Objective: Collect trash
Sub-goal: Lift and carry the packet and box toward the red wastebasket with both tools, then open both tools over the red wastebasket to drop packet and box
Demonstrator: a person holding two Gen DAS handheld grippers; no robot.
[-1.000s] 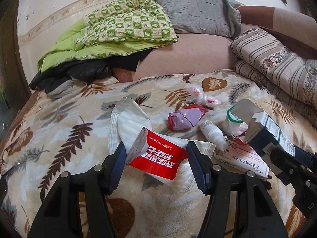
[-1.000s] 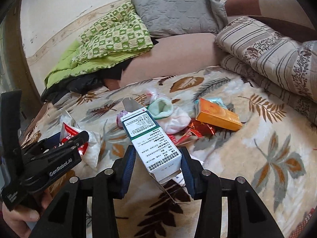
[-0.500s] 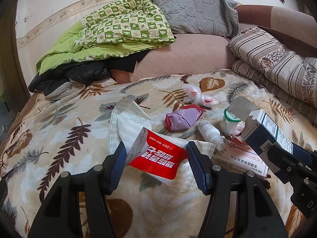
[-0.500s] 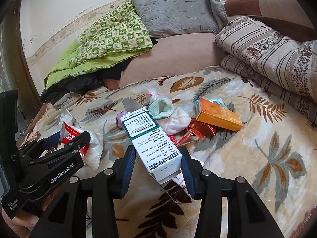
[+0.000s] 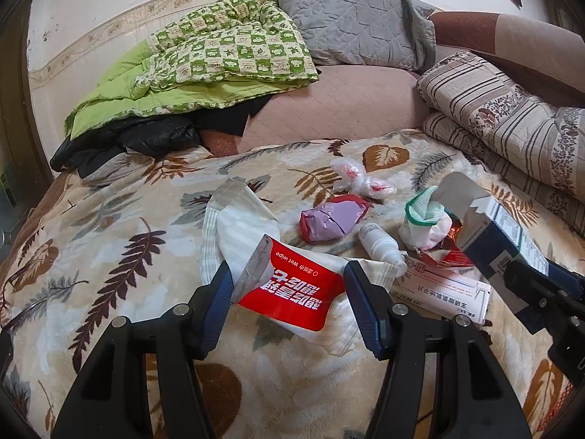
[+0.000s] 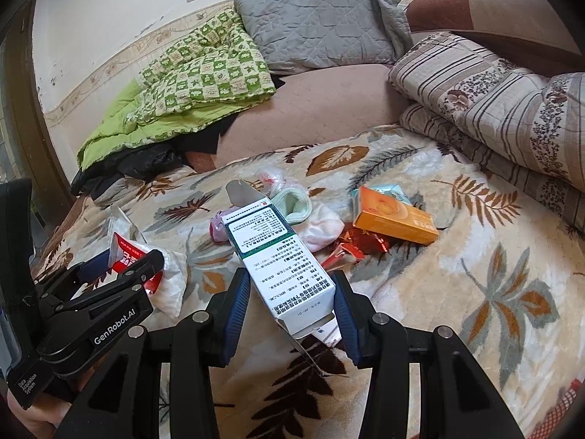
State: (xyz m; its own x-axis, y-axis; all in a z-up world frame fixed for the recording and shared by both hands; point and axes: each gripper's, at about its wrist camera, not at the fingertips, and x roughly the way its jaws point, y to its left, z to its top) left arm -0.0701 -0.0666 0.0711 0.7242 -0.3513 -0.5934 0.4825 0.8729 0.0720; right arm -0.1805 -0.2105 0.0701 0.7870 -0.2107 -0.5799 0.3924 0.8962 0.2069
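Two items of trash are in hand, one per gripper; the rest lies loose on the bed's leaf-patterned blanket (image 5: 120, 241).

Left gripper (image 5: 289, 289): jaws closed on a red-and-white wet wipe packet (image 5: 292, 292), pinched across its width and lifted slightly, so the slack white wrapper droops below the pads. A crosswise hold suits a limp, empty packet that would otherwise fold away.

Right gripper (image 6: 290, 301): jaws closed on an opened green-and-white medicine carton (image 6: 278, 267), clamped near its lower end, the long body pointing toward 12 o'clock with the end flap standing open. Gripping the flat sides keeps the light carton from crushing.

Remaining on the blanket, left wrist view: a small white dropper bottle (image 5: 380, 247) at 1 o'clock of the packet; a crumpled purple-and-red wrapper (image 5: 332, 217) just beyond; a knotted clear bag (image 5: 358, 179) farther off at 12 o'clock; a green-rimmed white wad (image 5: 424, 219) at 2 o'clock; a flat white medicine leaflet box (image 5: 446, 289) at 3 o'clock. Right wrist view adds an orange box (image 6: 395, 217) at 1 o'clock of the carton, with red foil scraps (image 6: 362, 243) touching its near edge.

No bin or bag shows in either view. Both loads appear ready for deposit; collection seems early, most pieces uncollected.
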